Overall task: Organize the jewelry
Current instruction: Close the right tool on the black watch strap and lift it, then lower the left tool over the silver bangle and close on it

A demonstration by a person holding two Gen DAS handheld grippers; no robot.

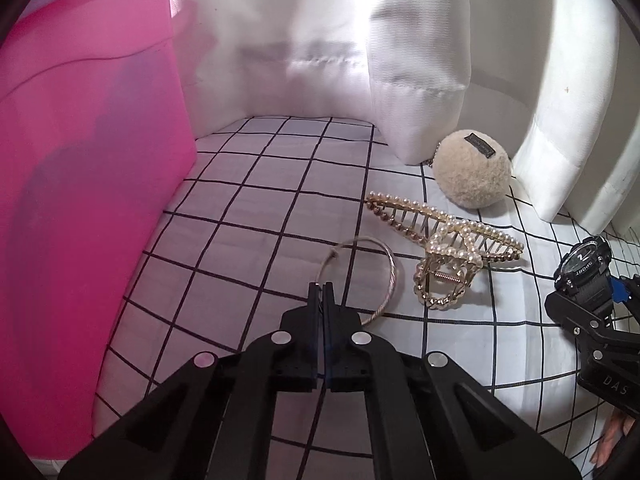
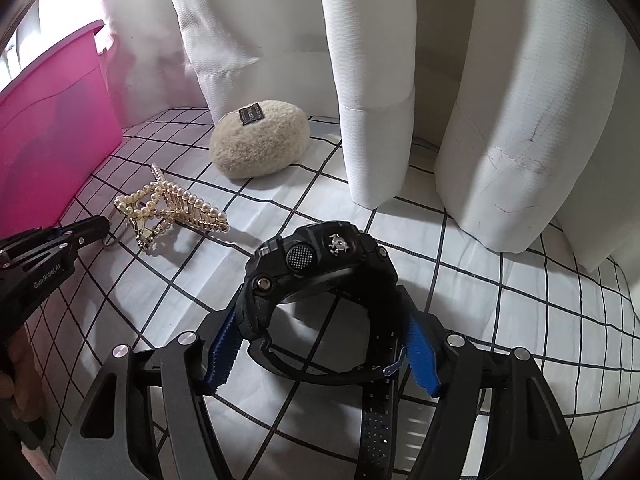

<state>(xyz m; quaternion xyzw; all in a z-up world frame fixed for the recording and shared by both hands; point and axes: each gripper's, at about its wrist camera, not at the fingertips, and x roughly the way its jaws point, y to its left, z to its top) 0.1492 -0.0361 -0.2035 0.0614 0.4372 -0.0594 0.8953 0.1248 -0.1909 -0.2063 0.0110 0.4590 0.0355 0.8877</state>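
Surface: a white cloth with a black grid (image 1: 248, 200) of thin lines covers the desk; it lies fairly flat, with soft creases and shadows under the things on it.
Backdrop: white curtains (image 1: 320, 40) hang in heavy folds along the far side from 11 to 2 o'clock in the left wrist view, their stitched hems resting on the cloth; daylight glows through them.
Pink bin (image 1: 80, 160): a translucent pink plastic container stands at 9 o'clock in the left wrist view, its wall rising from the cloth; a dim dark shape shows through the wall, too vague to identify.
Left gripper (image 1: 322, 292): fingers clenched on a thin gold bangle (image 1: 386, 276), gripping it at the near rim; the rest of the ring extends toward 1 o'clock just above or on the cloth, I cannot tell which.
Right gripper (image 2: 320, 348): blue-padded fingers grasp a black sport watch (image 2: 320, 264) by the sides of its strap loop, the case turned up and away from the camera.
Pearl hair claw (image 1: 444, 240): a gold clip set with pearls lies on the cloth just beside the bangle, at 2 o'clock from the left fingers.
Fluffy pouch (image 1: 472, 172): a cream, woolly round piece with a dark label rests near the curtain hem, beyond the claw.
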